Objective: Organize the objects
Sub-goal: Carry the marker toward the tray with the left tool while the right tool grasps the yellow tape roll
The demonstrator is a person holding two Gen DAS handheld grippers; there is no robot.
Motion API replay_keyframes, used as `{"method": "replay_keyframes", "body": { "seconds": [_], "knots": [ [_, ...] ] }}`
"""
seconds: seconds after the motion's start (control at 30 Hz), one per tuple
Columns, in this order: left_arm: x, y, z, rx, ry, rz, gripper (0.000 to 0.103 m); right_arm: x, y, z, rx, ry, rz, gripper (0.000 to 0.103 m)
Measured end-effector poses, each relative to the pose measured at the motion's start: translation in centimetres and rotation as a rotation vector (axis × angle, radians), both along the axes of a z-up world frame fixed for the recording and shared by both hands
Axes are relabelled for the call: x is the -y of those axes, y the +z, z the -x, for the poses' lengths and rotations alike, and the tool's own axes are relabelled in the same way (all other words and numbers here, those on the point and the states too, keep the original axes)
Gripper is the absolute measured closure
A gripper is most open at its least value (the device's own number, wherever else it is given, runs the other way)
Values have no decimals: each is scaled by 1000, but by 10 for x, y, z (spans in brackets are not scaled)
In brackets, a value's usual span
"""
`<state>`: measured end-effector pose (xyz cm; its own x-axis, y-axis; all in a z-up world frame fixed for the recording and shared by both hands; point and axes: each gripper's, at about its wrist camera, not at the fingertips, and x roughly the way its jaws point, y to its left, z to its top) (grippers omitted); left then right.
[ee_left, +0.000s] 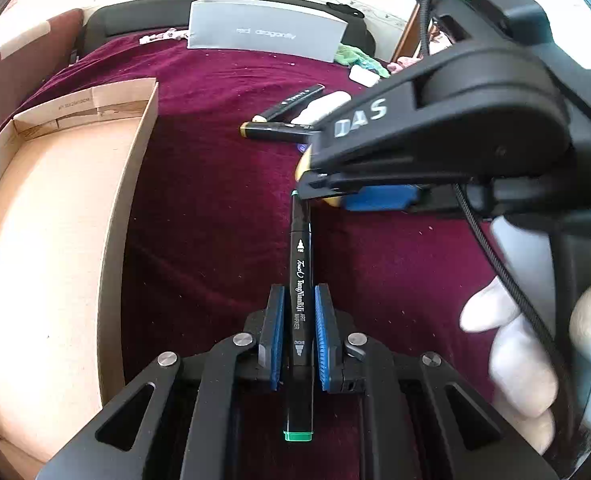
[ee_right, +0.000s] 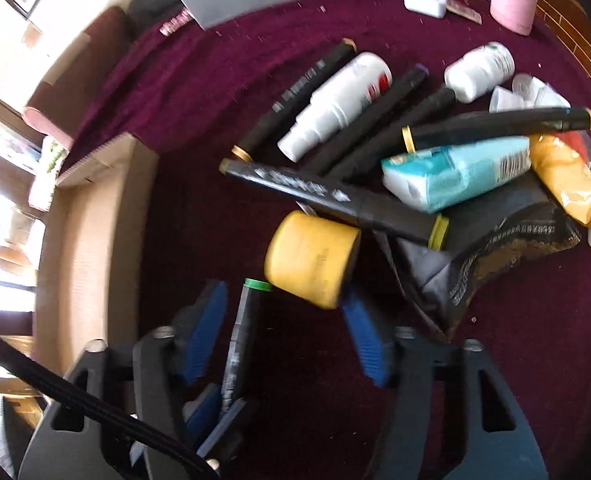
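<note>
My left gripper (ee_left: pixel 299 294) is shut on a black art marker (ee_left: pixel 300 288) with green end caps, holding it by the middle above the maroon cloth. The same marker (ee_right: pixel 242 332) and the left gripper (ee_right: pixel 215 408) show at the bottom of the right wrist view. My right gripper (ee_right: pixel 283 300) points steeply down over a yellow jar (ee_right: pixel 311 258). Its blue pads (ee_right: pixel 365 344) stand apart; the right one is at the jar's lower edge and the left one is clear of it. In the left wrist view the right gripper (ee_left: pixel 311 172) reaches in from the right, just past the marker's far tip.
An open cardboard box (ee_left: pixel 143 152) lies to the left on the cloth (ee_right: pixel 87 240). Right of the jar lies a pile: several black markers (ee_right: pixel 331 196), white bottles (ee_right: pixel 335 100), a teal tissue pack (ee_right: pixel 455 176), a yellow pouch (ee_right: pixel 567 180), a black packet (ee_right: pixel 495 248). A grey box (ee_left: pixel 263 28) stands at the back.
</note>
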<state>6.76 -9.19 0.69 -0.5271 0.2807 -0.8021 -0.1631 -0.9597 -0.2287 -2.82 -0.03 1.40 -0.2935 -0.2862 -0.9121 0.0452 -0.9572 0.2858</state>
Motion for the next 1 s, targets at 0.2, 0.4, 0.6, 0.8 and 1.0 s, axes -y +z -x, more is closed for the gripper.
{"method": "replay_keyframes", "body": {
  "seconds": [0.2,0.4,0.6,0.8,1.0],
  "knots": [
    [-3,20,-16,-71,-4,47,92,-18,9,-14,-14,12,59,90],
    [0,42,-29,-130,7,85,92,-24,36,-37,-98,36,75,92],
    [11,62,-50,-172,30,81,91,-23,60,-59,-169,64,90,92],
    [45,89,-50,-195,79,2,91,-18,81,-72,-212,86,123,91],
    [107,116,-35,-231,173,-27,91,8,100,-69,-234,135,176,91]
  ]
}}
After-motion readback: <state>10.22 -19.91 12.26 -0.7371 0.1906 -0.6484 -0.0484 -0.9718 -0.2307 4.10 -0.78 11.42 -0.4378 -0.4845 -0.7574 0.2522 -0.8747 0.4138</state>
